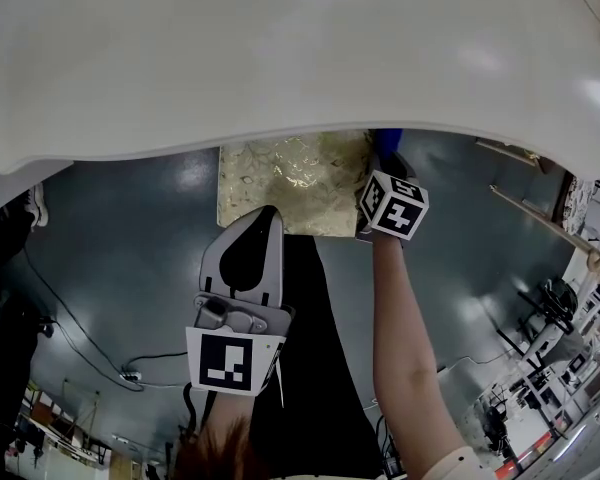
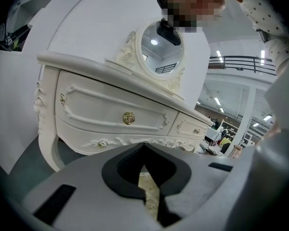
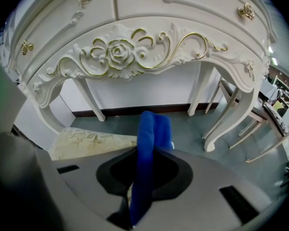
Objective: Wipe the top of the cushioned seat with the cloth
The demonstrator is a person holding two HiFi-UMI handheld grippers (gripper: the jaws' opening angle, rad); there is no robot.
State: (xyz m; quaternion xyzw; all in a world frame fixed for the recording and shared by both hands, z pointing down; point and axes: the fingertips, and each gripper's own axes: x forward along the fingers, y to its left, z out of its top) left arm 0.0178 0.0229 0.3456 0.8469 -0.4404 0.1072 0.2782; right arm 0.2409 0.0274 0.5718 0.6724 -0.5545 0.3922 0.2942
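Note:
The cushioned seat (image 1: pixel 290 183) has a cream top with a gold floral pattern and sits half under the white dressing table (image 1: pixel 280 58). My right gripper (image 3: pixel 143 196) is shut on a blue cloth (image 3: pixel 149 153), which sticks up between the jaws at the seat's right edge (image 3: pixel 89 142). In the head view the right gripper (image 1: pixel 380 183) is mostly hidden behind its marker cube, with a bit of blue cloth (image 1: pixel 388 143) showing. My left gripper (image 1: pixel 252 236) hangs over the seat's near edge, jaws together and empty; a sliver of the seat (image 2: pixel 149 191) shows between them.
The dressing table's curved top overhangs the far half of the seat. Its carved apron (image 3: pixel 120 52) and legs (image 3: pixel 231 109) stand just beyond the seat. A drawer with a gold rose knob (image 2: pixel 128 118) and an oval mirror (image 2: pixel 159 52) face the left gripper. Dark grey floor (image 1: pixel 130 268) lies around.

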